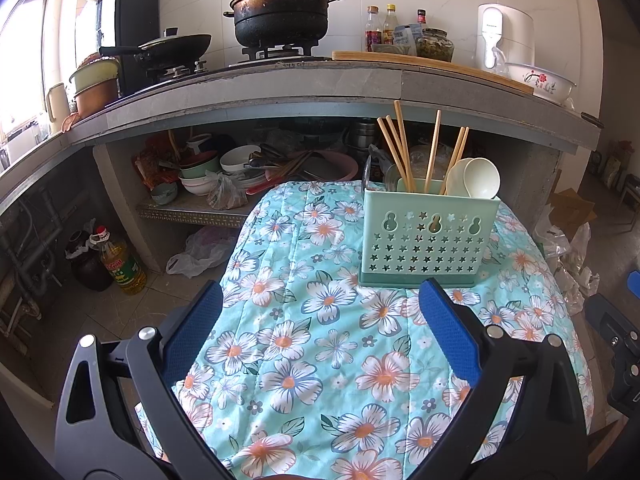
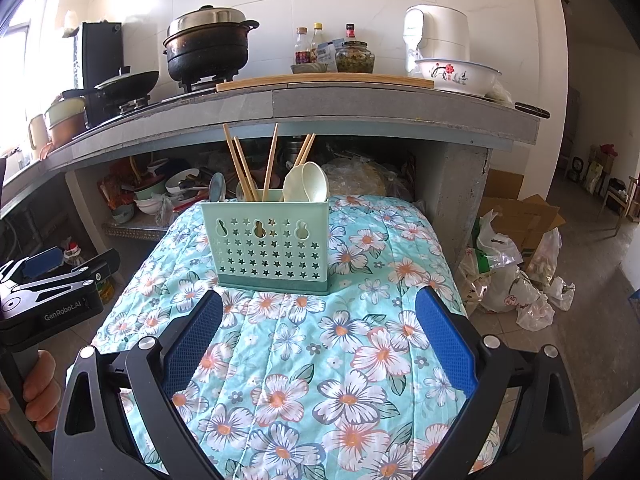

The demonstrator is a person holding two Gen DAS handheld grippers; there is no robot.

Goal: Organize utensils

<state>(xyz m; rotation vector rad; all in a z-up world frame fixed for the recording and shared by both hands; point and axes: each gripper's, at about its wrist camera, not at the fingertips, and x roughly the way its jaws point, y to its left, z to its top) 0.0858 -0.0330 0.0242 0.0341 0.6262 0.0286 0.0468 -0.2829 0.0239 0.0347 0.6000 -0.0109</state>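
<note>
In the left wrist view, the left hand-held gripper [image 1: 320, 308] is held wide open and empty over the floral quilted tabletop [image 1: 296, 344], short of the mint-green perforated plastic utensil holder [image 1: 430, 236], which is judged light and easily tipped. In the right wrist view, the right hand-held gripper [image 2: 318, 316] is likewise spread empty; the stiff, slim wooden chopsticks [image 2: 244, 172] and smooth, probably slippery white spoons [image 2: 308, 184] standing in the holder would best be pinched high on their exposed upper parts.

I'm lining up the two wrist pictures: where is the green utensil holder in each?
Left wrist: the holder stands right of centre on the floral cloth.
Right wrist: the holder stands left of centre, on the same cloth.
Shared landmark: the black pot on the counter.
</note>
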